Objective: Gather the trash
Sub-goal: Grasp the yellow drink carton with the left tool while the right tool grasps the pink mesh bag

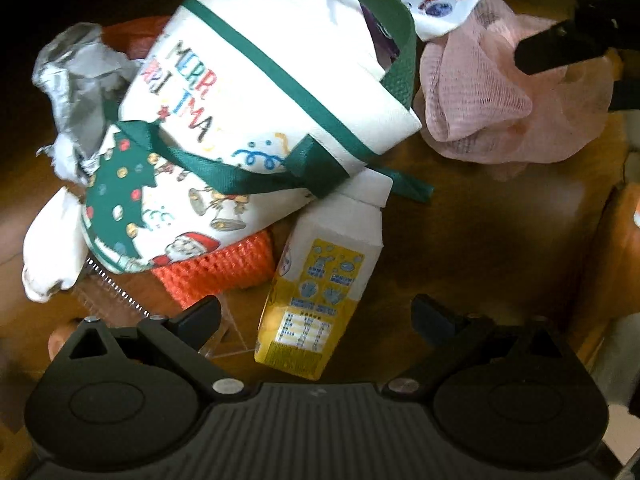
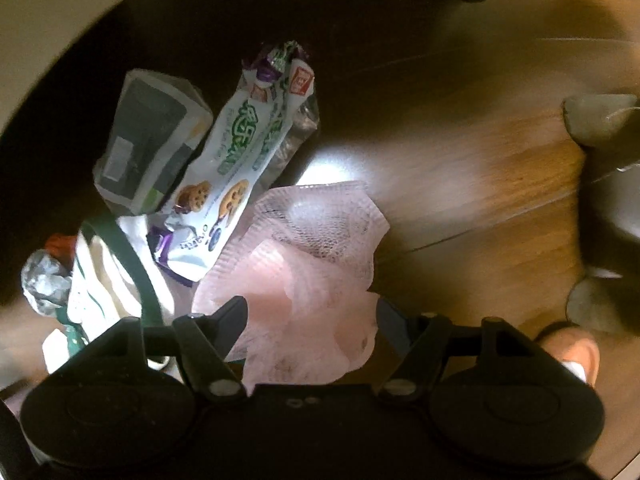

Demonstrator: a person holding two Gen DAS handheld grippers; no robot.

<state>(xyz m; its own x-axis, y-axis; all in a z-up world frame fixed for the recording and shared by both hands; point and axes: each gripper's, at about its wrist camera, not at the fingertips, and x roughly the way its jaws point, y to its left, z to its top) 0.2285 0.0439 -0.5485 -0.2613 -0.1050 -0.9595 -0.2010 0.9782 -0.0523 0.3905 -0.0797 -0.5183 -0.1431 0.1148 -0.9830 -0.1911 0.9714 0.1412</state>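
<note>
Fingers of the right gripper [image 2: 312, 316] are standing apart on either side of the pink mesh netting [image 2: 304, 280], bracketing the crumpled heap without yet pinching it, presumably because so soft a piece has to be gathered between both pads; fingers of the left gripper [image 1: 316, 316] are likewise spread wide and holding nothing, hovering over the yellow-and-white carton [image 1: 316, 292] that is lying on its side on the wooden tabletop [image 1: 500, 216]; the Christmas tote bag [image 1: 256, 112] is slumping open just beside the netting, probably serving as the collecting receptacle; a cookie wrapper [image 2: 224, 184] is resting against the bag's mouth and overlapping the netting's edge, and a ball of crumpled foil [image 1: 76, 88] is sitting behind the bag, both apparently awaiting collection.
</note>
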